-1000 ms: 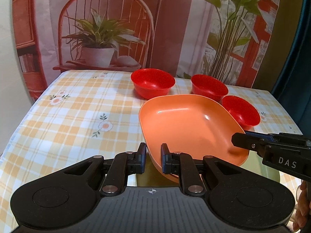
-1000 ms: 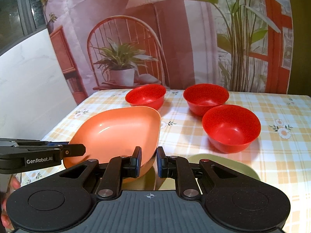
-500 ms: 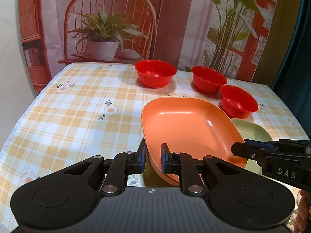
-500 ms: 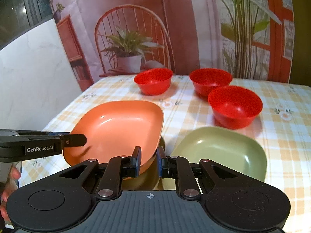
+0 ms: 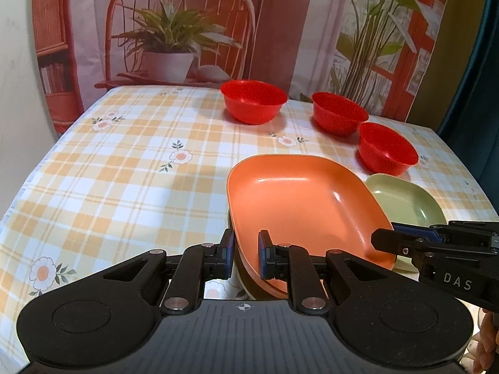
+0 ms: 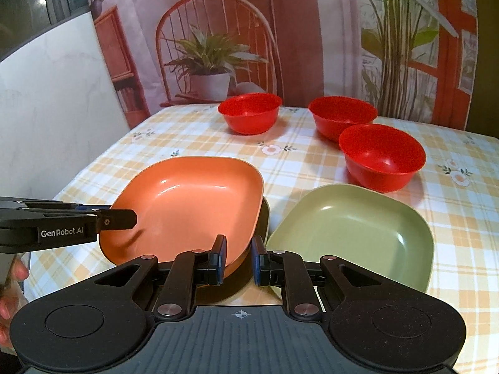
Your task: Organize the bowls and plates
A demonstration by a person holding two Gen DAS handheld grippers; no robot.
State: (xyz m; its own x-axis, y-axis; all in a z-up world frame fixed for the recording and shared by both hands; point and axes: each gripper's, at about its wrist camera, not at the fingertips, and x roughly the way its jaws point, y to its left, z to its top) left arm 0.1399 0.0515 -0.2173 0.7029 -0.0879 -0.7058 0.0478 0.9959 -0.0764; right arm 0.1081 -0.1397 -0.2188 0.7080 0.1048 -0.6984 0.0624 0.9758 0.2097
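Note:
An orange plate (image 5: 299, 205) (image 6: 187, 205) is carried by both grippers at opposite rims. My left gripper (image 5: 246, 243) is shut on its near-left rim, and in the right wrist view it shows at the plate's left side (image 6: 118, 218). My right gripper (image 6: 238, 249) is shut on the near-right rim, and it reaches in from the right in the left wrist view (image 5: 386, 240). The plate sits low over a dark plate (image 6: 265, 215) (image 5: 249, 290); I cannot tell whether they touch. A green plate (image 6: 352, 233) (image 5: 408, 205) lies just to the right.
Three red bowls (image 5: 253, 101) (image 5: 340, 113) (image 5: 386, 149) stand at the back of the checked tablecloth (image 5: 124, 171), the nearest one (image 6: 382, 155) right behind the green plate. A printed backdrop rises behind the table. A person's fingers (image 6: 15, 274) show at the lower left.
Both grippers have come down and back with the orange plate. The green plate and the dark plate under the orange one have come into view.

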